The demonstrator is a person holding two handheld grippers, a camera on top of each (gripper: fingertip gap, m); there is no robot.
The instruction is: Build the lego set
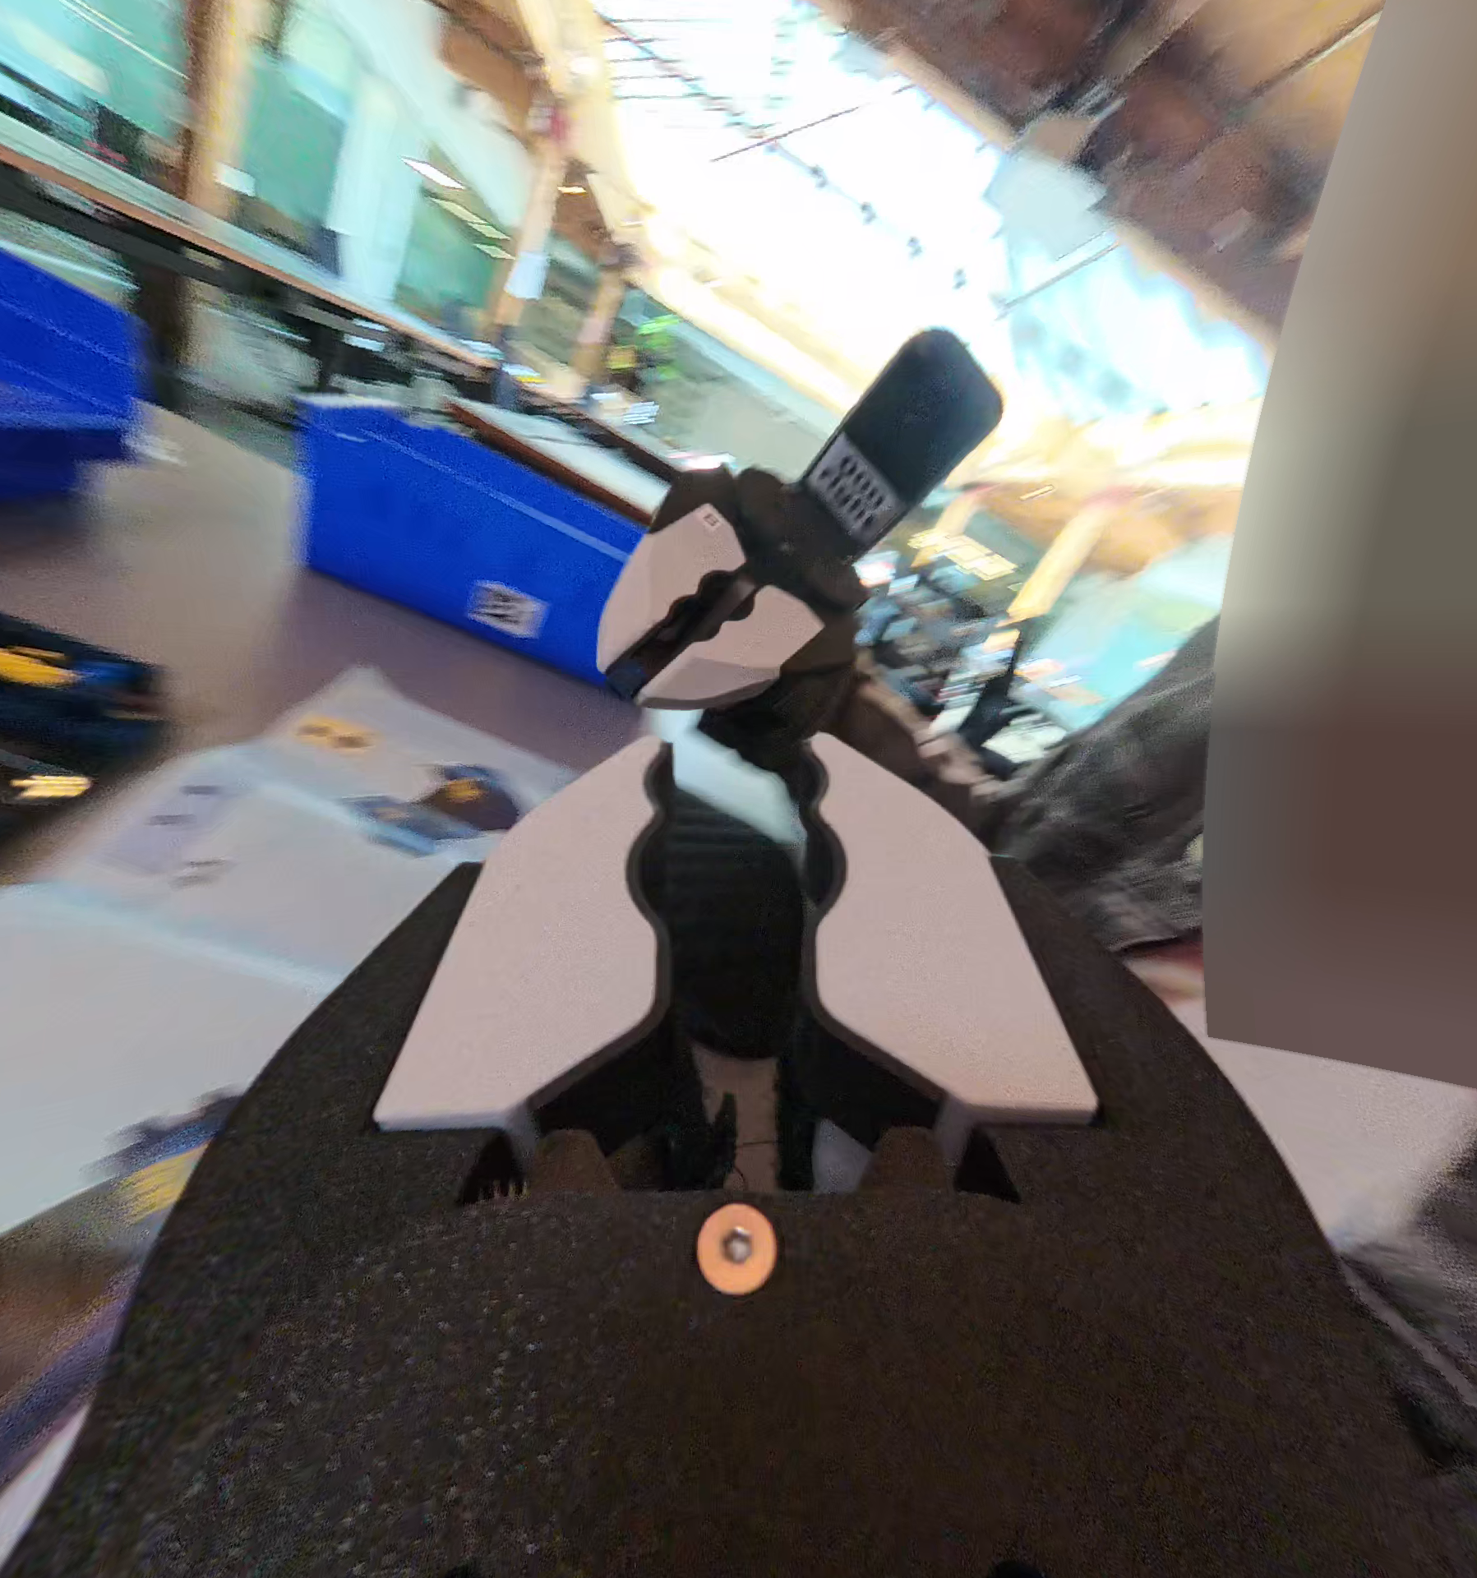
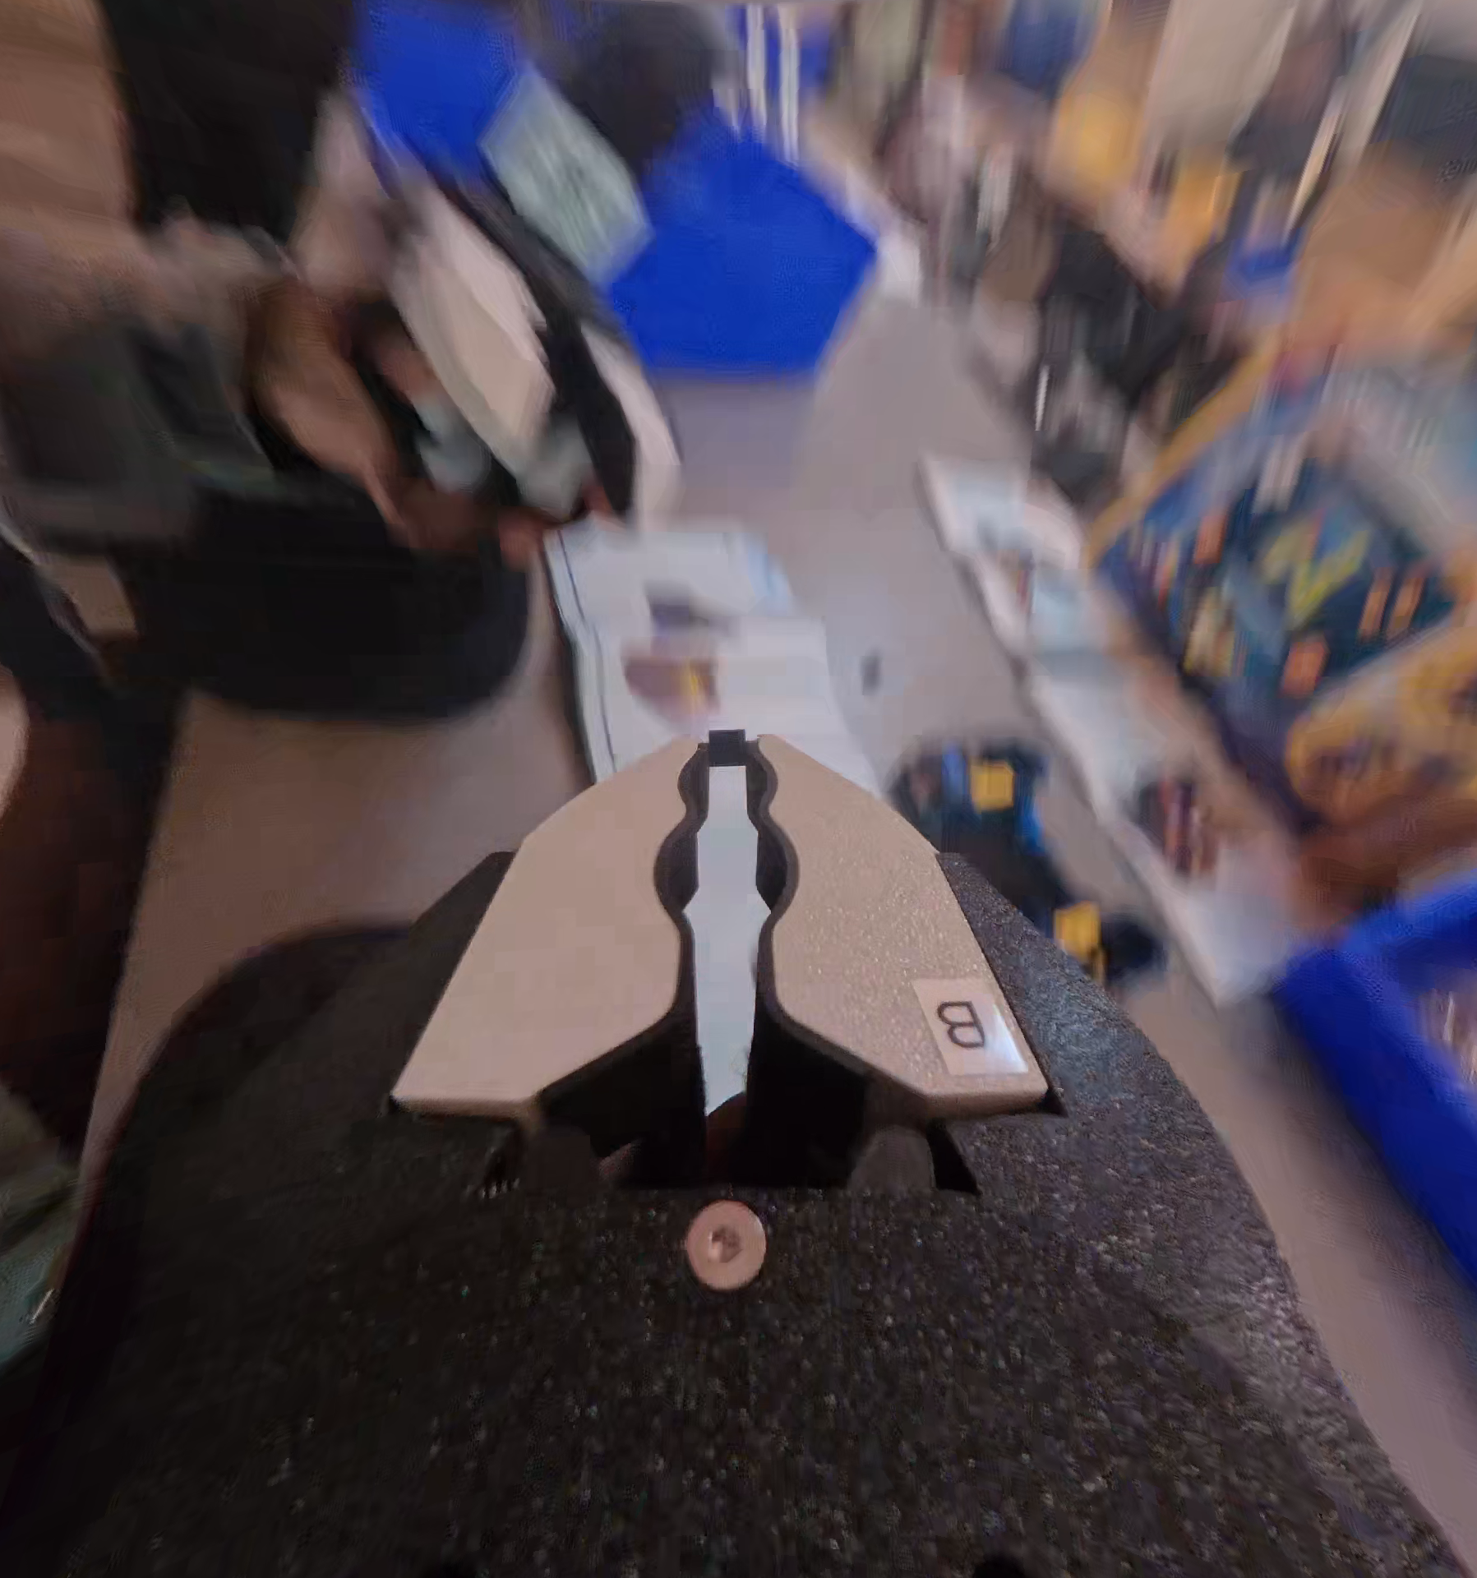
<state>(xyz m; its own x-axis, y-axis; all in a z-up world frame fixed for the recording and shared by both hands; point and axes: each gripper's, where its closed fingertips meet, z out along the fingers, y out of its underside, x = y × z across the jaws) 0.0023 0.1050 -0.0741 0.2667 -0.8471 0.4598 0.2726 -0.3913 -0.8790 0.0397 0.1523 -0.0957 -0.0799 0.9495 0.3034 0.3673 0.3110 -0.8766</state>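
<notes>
Small dark block (image 2: 728, 748) sits pinched at your right gripper (image 2: 728, 756) tips — mid-frame. Your left gripper (image 1: 730, 773) clamps a ribbed black object (image 1: 722, 931), its white part (image 1: 739, 790) at the tips.

Right gripper (image 2: 724, 751): matt, finely grained grey plastic fingers (image 2: 854, 922) on a rough black speckled body.
Screw (image 2: 724, 1243): shiny metal.
Blue bin (image 1: 453, 521): smooth plastic.
Printed sheet (image 1: 308, 803): smooth paper.
Worktop (image 1: 231, 589): matt grey.
</notes>
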